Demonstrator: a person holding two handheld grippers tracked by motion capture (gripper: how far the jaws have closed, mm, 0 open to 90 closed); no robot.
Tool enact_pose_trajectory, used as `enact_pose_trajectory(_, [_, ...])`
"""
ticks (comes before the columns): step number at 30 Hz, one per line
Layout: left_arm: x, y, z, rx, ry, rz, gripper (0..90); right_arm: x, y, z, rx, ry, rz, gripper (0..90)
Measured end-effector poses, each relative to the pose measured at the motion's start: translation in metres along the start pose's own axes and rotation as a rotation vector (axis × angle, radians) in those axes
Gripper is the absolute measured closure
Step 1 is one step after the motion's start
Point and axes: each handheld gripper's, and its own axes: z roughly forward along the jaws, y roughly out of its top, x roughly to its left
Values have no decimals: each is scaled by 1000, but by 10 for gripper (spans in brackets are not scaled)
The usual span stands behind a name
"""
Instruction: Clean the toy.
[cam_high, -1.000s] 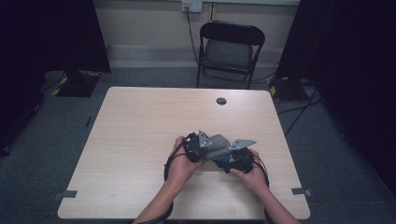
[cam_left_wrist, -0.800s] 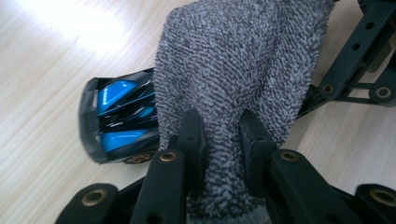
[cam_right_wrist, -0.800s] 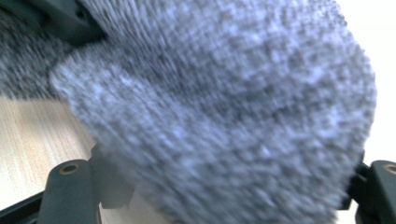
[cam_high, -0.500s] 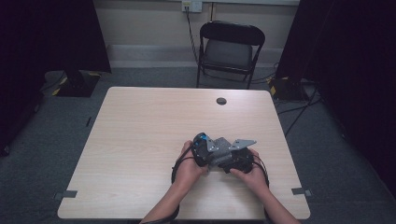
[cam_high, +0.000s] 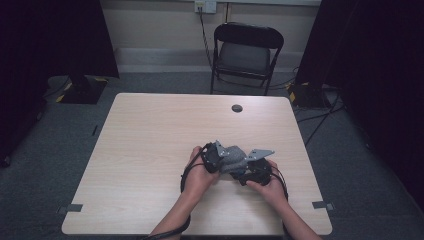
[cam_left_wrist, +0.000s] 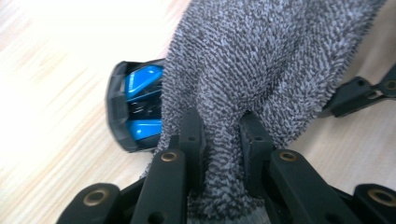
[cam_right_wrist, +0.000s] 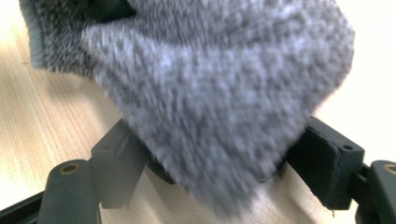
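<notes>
A: So, what are the fingers of the left gripper (cam_left_wrist: 219, 140) doing?

B: They are pressed close together, pinching a fold of a grey fuzzy cloth (cam_left_wrist: 261, 65), which rises from between them and spreads out beyond them.

A: And the right gripper (cam_right_wrist: 224, 154)?

B: Its fingers stand wide apart, with the same cloth draped across the gap between them. Whether they press on the cloth I cannot tell.

A: What lies further out?

B: Just past the left fingers, under the cloth's edge, sits a black and blue object (cam_left_wrist: 133, 109). From above, both hands meet near the front of the pale wooden surface (cam_high: 150, 135). A small dark disc (cam_high: 237, 108) lies well beyond them.
</notes>
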Motion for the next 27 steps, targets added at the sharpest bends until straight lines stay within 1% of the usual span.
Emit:
enact_pose_trajectory(3, [3, 0, 0, 6, 10, -8, 747, 0, 0, 0, 0, 0, 0, 232])
enact_pose_trajectory(6, [7, -1, -1, 19, 28, -3, 748, 0, 0, 0, 0, 0, 0, 232])
enact_pose_trajectory(9, [8, -2, -1, 16, 30, -15, 748, 0, 0, 0, 0, 0, 0, 232])
enact_pose_trajectory(14, [12, -3, -1, 25, 41, -15, 748, 0, 0, 0, 0, 0, 0, 232])
enact_pose_trajectory(17, [14, -4, -1, 23, 49, -24, 748, 0, 0, 0, 0, 0, 0, 232])
enact_pose_trajectory(18, [15, -4, -2, 30, 49, -26, 748, 0, 0, 0, 0, 0, 0, 232])
enact_pose_trajectory(19, [16, -5, -2, 26, 54, -29, 748, 0, 0, 0, 0, 0, 0, 232])
enact_pose_trajectory(21, [18, -5, -2, 34, 65, -29, 749, 0, 0, 0, 0, 0, 0, 232])
enact_pose_trajectory(24, [21, -6, -2, 32, 64, -37, 749, 0, 0, 0, 0, 0, 0, 232])
enact_pose_trajectory(25, [21, -6, -3, 36, 58, -40, 749, 0, 0, 0, 0, 0, 0, 232])
enact_pose_trajectory(27, [24, -5, -3, 38, 64, -42, 749, 0, 0, 0, 0, 0, 0, 232])
